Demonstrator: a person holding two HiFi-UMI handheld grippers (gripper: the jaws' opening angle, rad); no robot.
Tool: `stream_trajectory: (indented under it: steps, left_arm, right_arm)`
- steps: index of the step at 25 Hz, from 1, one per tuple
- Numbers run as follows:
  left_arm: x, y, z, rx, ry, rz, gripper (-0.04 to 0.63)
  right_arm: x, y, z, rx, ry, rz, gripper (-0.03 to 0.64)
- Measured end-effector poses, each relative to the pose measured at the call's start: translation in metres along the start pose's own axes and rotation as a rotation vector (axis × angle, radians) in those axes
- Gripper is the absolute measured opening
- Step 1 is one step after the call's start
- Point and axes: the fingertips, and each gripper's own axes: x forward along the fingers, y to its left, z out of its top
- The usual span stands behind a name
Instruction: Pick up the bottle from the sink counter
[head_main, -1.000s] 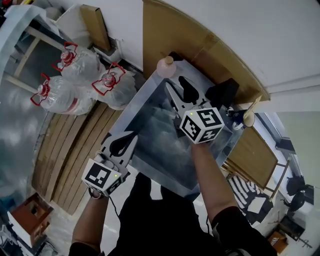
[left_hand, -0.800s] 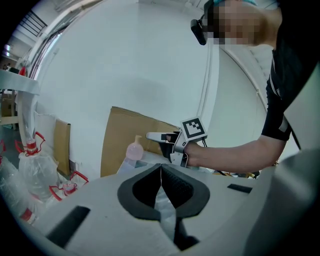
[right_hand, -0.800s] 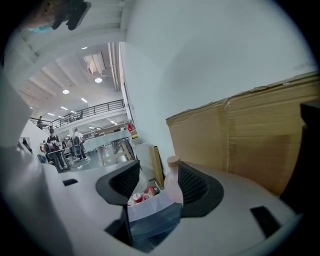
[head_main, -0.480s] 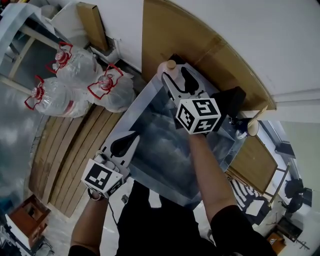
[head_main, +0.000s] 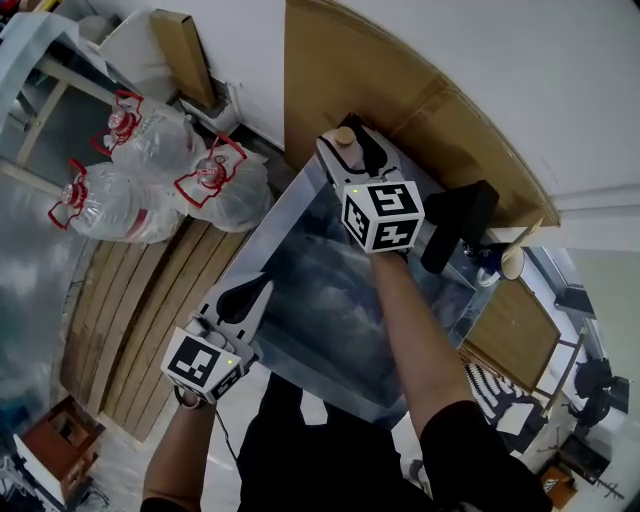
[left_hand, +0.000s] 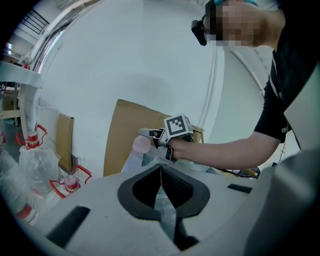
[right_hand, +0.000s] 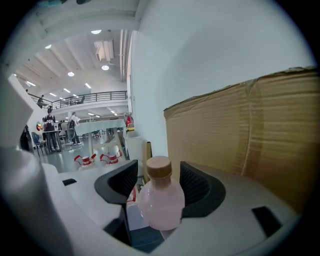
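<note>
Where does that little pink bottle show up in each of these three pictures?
Head view: pink bottle at top centre, against the cardboard.
Left gripper view: bottle small, left of centre.
Right gripper view: bottle large, bottom centre.
Shared landmark: the cardboard sheet behind it.

White wall (head_main: 480, 60), cardbd sheet (head_main: 330, 80) leaning on it, water jugs (head_main: 110, 205), wood planks (head_main: 140, 310) on floor (head_main: 30, 300), ceiling lights (right_hand: 96, 32)

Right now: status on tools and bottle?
Right tool open, straddling bottle, no grip yet. Left tool shut, empty. Cardboard behind bottle; nothing blocking.
</note>
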Motion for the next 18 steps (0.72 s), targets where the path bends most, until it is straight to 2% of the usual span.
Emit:
stream_trajectory:
  steps: [14, 18]
  left_arm:
    - [0.023, 0.009, -0.003, 0.008, 0.010, -0.010, 0.021]
    - [0.024, 0.009, -0.002, 0.006, 0.013, -0.012, 0.021]
  right_arm:
    - [0.006, -0.005, -0.007, -0.103, -0.010, -0.033, 0.146]
    - [0.006, -0.005, -0.006, -0.104, -0.012, -0.040, 0.143]
